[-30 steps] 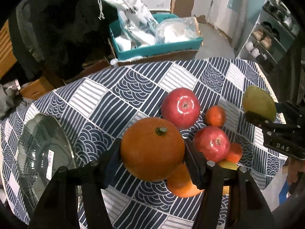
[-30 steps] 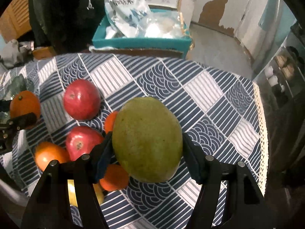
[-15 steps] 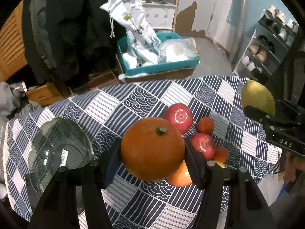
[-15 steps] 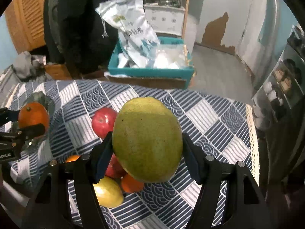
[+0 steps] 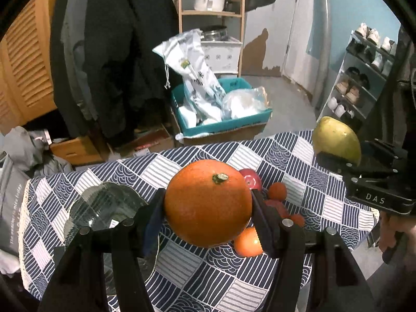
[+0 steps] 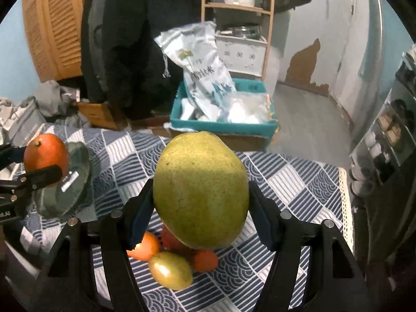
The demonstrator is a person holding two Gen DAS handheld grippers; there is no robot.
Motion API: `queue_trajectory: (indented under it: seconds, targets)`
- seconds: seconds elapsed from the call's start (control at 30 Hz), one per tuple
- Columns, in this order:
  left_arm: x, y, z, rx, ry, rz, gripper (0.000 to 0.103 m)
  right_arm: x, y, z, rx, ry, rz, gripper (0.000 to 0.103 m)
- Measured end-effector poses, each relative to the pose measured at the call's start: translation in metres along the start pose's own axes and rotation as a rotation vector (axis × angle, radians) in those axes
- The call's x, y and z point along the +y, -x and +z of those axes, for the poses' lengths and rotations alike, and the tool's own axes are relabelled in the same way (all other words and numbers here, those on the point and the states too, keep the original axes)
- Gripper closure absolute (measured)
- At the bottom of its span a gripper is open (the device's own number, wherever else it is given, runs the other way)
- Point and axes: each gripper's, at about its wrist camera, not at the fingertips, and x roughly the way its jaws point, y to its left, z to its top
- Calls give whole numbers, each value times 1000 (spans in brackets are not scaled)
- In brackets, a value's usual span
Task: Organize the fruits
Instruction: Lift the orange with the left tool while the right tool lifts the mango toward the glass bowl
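Note:
My left gripper [image 5: 206, 208] is shut on a big orange [image 5: 206, 202], held well above the table. In the right wrist view that orange [image 6: 45, 152] shows at the far left, over the glass bowl [image 6: 75, 182]. My right gripper [image 6: 200, 202] is shut on a green mango [image 6: 200, 189]; the mango [image 5: 335, 135] also appears at the right of the left wrist view. Below on the patterned cloth [image 5: 306, 161] lie a red apple [image 5: 251, 179], small oranges [image 5: 277, 191] and a yellow-green fruit [image 6: 170, 270], partly hidden by the held fruits. The glass bowl [image 5: 104, 208] stands at the table's left.
Beyond the table's far edge a teal box [image 5: 223, 127] with white bags sits on the floor, with hanging coats [image 5: 117, 52] and a wooden shelf [image 5: 210, 13] behind. A shoe rack [image 5: 364, 78] stands at the right. Cardboard boxes and clothes lie on the floor at left.
Both grippers have risen with their fruit and tilted up, so the table looks smaller and more of the room shows. The grips on the orange and the mango are unchanged.

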Motion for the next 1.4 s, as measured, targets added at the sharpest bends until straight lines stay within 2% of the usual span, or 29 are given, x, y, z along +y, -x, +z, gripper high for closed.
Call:
queue_trajectory:
  seconds: [0.4, 0.7, 0.93, 1.4]
  targets:
    - [16, 36, 4, -64, 20, -12, 39, 32, 32, 19, -73, 39, 61, 34]
    - [40, 47, -1, -78, 56, 19, 38, 61, 48, 30, -110, 68, 123, 34]
    - [65, 47, -8, -69, 101, 55, 39, 84, 39, 41, -105, 81, 176, 34]
    - [112, 46, -29, -44, 175, 103, 38, 135, 5, 51, -27, 98, 261, 34]
